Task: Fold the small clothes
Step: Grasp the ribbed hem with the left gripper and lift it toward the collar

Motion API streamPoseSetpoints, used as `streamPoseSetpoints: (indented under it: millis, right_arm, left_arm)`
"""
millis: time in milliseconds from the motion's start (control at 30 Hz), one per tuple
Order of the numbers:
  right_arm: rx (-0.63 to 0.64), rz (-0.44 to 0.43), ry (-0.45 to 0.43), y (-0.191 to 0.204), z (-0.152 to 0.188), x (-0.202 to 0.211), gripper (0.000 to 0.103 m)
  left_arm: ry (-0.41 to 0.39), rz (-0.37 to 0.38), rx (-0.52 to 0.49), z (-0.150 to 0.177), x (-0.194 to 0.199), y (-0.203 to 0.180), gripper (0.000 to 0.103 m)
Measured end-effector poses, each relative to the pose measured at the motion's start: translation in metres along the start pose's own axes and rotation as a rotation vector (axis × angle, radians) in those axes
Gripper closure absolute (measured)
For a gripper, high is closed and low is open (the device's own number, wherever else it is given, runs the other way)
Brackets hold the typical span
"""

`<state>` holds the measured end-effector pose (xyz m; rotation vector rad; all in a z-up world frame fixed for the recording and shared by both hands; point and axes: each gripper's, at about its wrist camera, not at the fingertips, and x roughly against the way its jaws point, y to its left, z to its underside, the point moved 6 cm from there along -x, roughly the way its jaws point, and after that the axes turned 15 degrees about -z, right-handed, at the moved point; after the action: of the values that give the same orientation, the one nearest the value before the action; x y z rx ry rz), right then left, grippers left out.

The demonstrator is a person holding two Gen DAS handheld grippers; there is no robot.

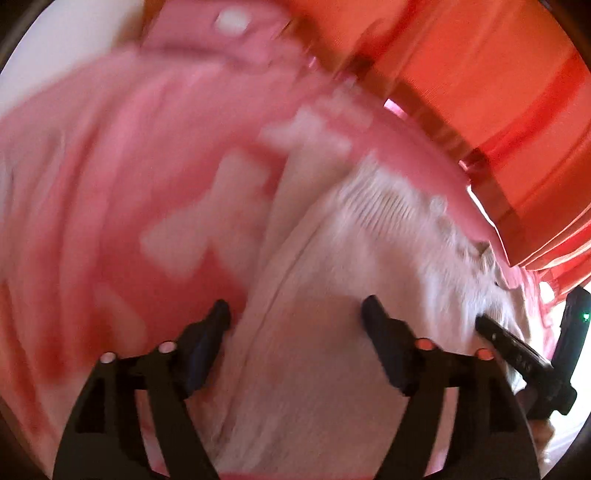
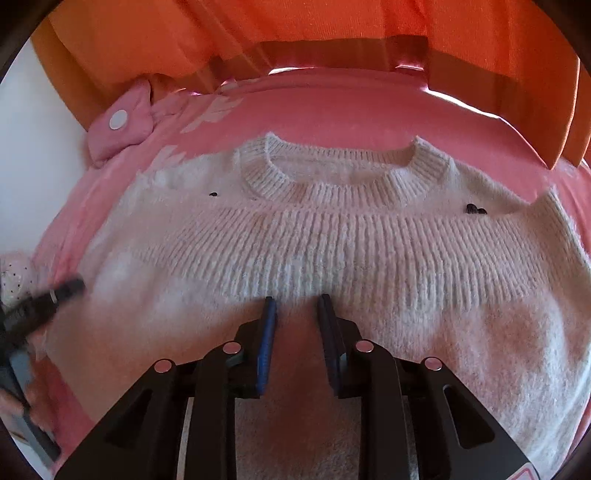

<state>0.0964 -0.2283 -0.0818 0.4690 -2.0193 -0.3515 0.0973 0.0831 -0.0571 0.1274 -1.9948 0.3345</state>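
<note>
A small white knit sweater (image 2: 332, 236) lies on a pink cloth (image 2: 332, 107), collar toward the far side, its hem folded up across the chest. My right gripper (image 2: 297, 301) hovers over the folded hem, jaws slightly apart with nothing between them. My left gripper (image 1: 295, 310) is open above the sweater's side (image 1: 351, 258); that view is blurred. The left gripper also shows at the left edge of the right wrist view (image 2: 55, 295), and the right gripper's finger shows in the left wrist view (image 1: 509, 343).
An orange curtain (image 2: 332, 29) hangs behind the surface. A pink padded piece with a white round button (image 2: 118, 120) lies at the far left. White shapes are printed on the pink cloth (image 1: 207, 221). A white wall (image 2: 29, 147) is to the left.
</note>
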Motion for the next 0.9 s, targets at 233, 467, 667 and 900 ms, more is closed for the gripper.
streamPoseSetpoints:
  millis: [233,467,667,900]
  right_arm:
    - [0.007,0.005,-0.009,0.004,-0.006,-0.001,0.08]
    - [-0.016,-0.049,-0.007,0.001,-0.007,0.001,0.08]
    - [-0.024,-0.079,-0.007,-0.002,-0.006,0.003,0.08]
    - [-0.061,-0.109,-0.103,-0.007,-0.016,0.037,0.074]
  left_arm:
    - [-0.029,0.068,0.03,-0.007,0.016,-0.014,0.083]
    - [-0.215,0.16,-0.072,-0.022,0.106,-0.091,0.087]
    - [-0.274,0.182,-0.148,-0.014,0.135,-0.154,0.087]
    - [-0.241,0.074,-0.032,-0.019,0.109,-0.108,0.087]
